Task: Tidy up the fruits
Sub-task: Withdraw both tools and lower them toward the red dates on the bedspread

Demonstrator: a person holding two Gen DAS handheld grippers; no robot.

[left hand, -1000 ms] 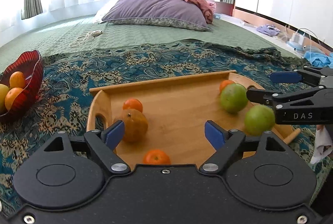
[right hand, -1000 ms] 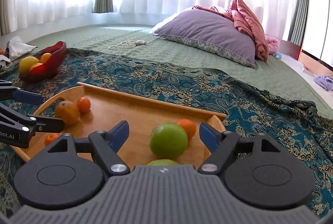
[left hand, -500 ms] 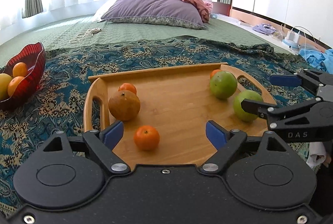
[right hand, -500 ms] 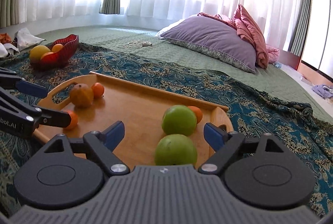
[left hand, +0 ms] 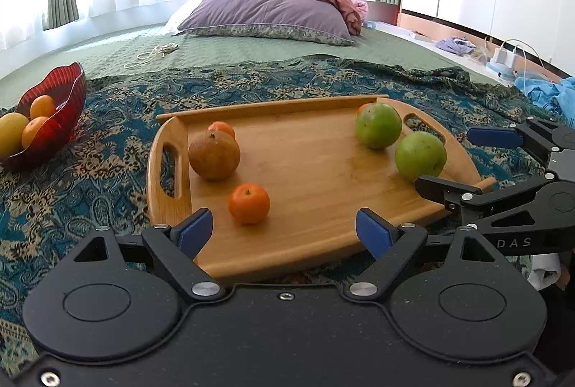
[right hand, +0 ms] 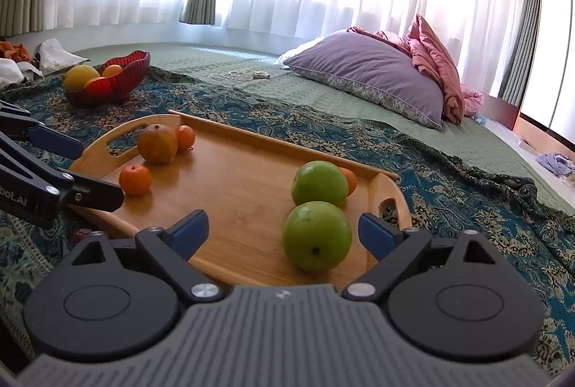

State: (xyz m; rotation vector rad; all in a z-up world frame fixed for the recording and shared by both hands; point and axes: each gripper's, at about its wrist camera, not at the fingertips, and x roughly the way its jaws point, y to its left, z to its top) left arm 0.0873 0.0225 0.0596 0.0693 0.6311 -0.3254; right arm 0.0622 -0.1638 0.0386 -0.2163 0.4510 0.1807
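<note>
A wooden tray [left hand: 309, 171] lies on the patterned cloth and also shows in the right wrist view [right hand: 233, 178]. On it sit two green apples [left hand: 419, 155] [left hand: 378, 125], a brown fruit [left hand: 214, 155], a near tangerine [left hand: 249, 203] and two small oranges partly hidden behind other fruit. My left gripper [left hand: 284, 231] is open and empty at the tray's near edge. My right gripper [right hand: 284, 230] is open and empty, with the near green apple [right hand: 316, 235] just ahead between its fingers.
A red glass bowl [left hand: 61, 103] with oranges and a yellow fruit stands to the left, seen also in the right wrist view [right hand: 118, 74]. A purple pillow [left hand: 269, 9] lies at the back. Clothes and chargers lie on the floor at right.
Both grippers have drawn back and up from the tray. The fruit now lies further ahead of the fingers. Both stay open.
</note>
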